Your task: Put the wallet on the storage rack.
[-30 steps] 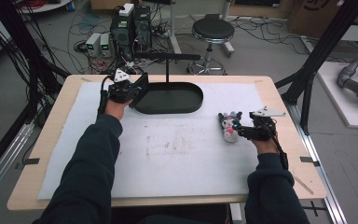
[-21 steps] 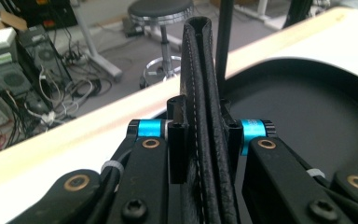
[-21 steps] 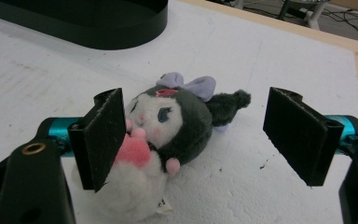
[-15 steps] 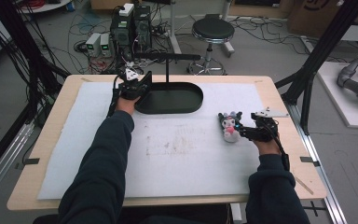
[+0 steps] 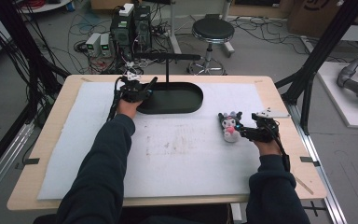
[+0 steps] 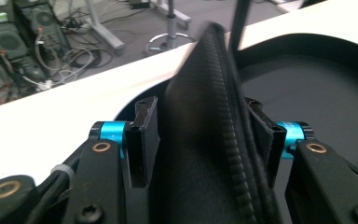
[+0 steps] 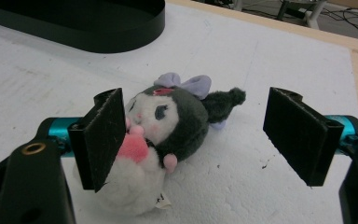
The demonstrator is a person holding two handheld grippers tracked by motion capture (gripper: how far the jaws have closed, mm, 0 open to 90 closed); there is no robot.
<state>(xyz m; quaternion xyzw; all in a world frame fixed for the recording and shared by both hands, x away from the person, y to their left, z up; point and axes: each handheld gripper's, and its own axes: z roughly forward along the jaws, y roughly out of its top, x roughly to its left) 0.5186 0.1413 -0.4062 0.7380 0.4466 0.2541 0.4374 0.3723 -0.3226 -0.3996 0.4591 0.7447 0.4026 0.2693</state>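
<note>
Your left gripper (image 5: 142, 88) sits at the left end of the black oval container (image 5: 168, 110), with the container's zippered fabric edge (image 6: 200, 140) standing upright between its jaws; the jaws have just been opening and now stand about half wide, so the pads look to be letting that edge go rather than pinching it. You seem to have lifted it there to spread the mouth. Inside, the container shows a dark, bare floor, and you can make out nothing in it; a thin black post (image 5: 167, 70) rises just behind its far rim. Further right, the plush toy (image 5: 230, 127) lies on its back on the white mat (image 5: 177, 158), well apart from the container, head toward the far side. Your right gripper (image 5: 248, 133) straddles it with the jaws spread wide: one pad lies just beside the toy's pink front, and the other stands clear past its dark ear. It is placed for a squeeze across the body, not yet a grip.
</note>
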